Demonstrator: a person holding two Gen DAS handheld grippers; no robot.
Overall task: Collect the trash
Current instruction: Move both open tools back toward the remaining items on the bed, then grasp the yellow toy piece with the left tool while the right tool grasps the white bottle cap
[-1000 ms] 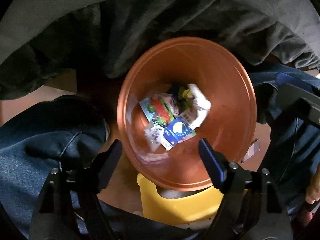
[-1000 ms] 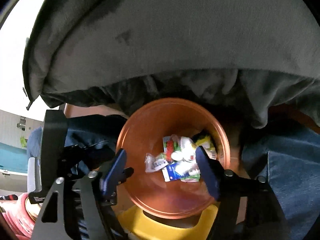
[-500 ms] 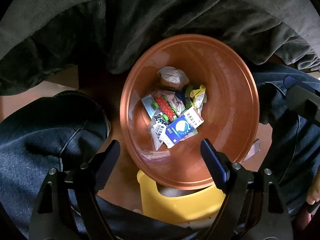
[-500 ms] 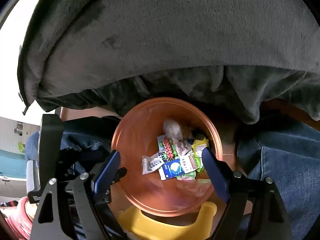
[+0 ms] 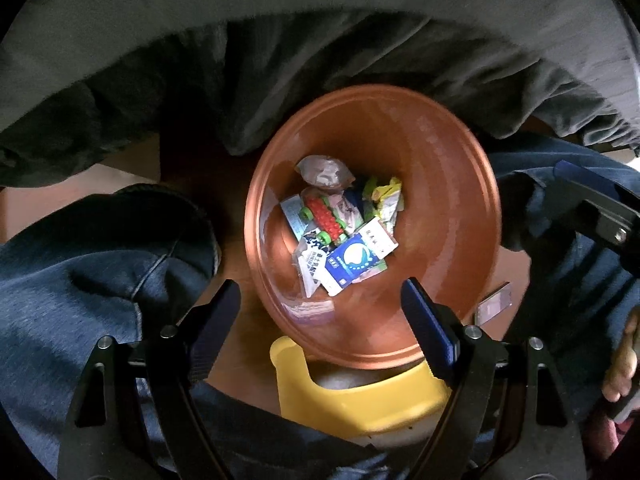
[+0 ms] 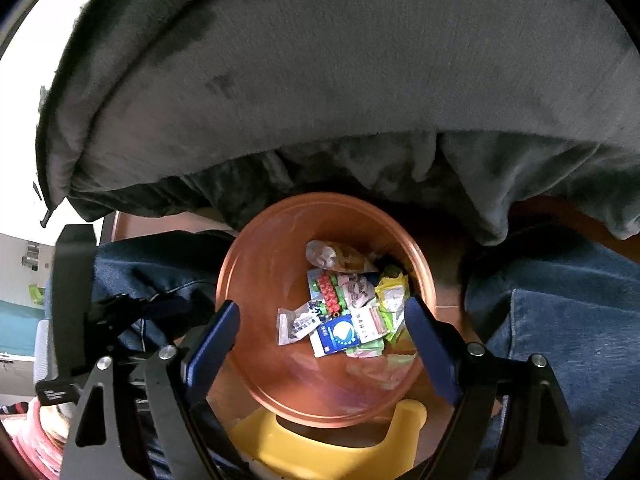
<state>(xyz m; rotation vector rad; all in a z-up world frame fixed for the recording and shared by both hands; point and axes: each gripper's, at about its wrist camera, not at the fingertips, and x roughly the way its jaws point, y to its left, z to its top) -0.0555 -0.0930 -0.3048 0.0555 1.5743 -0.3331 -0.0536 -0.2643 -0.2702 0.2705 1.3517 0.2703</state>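
An orange trash bin [image 5: 448,184] [image 6: 260,280] stands on the floor between the person's knees. At its bottom lie several wrappers: a blue and white packet [image 5: 354,258] [image 6: 340,334], a red and green wrapper [image 5: 324,216] [image 6: 330,290], a yellow-green wrapper [image 5: 384,196] [image 6: 392,290] and a crumpled pale wrapper [image 5: 324,170] [image 6: 328,256]. My left gripper [image 5: 320,304] is open and empty above the bin's near rim. My right gripper [image 6: 322,326] is open and empty above the bin.
A yellow plastic stool [image 5: 360,396] [image 6: 304,448] sits under the bin's near side. A grey blanket [image 5: 320,20] [image 6: 360,60] hangs over the far side. Blue-jeaned legs [image 5: 80,260] [image 6: 568,328] flank the bin. A small card [image 5: 494,304] lies on the brown floor.
A crumpled pale wrapper has dropped into the bin and now rests at the far side of the pile. Both grippers have lifted slightly and stay open.
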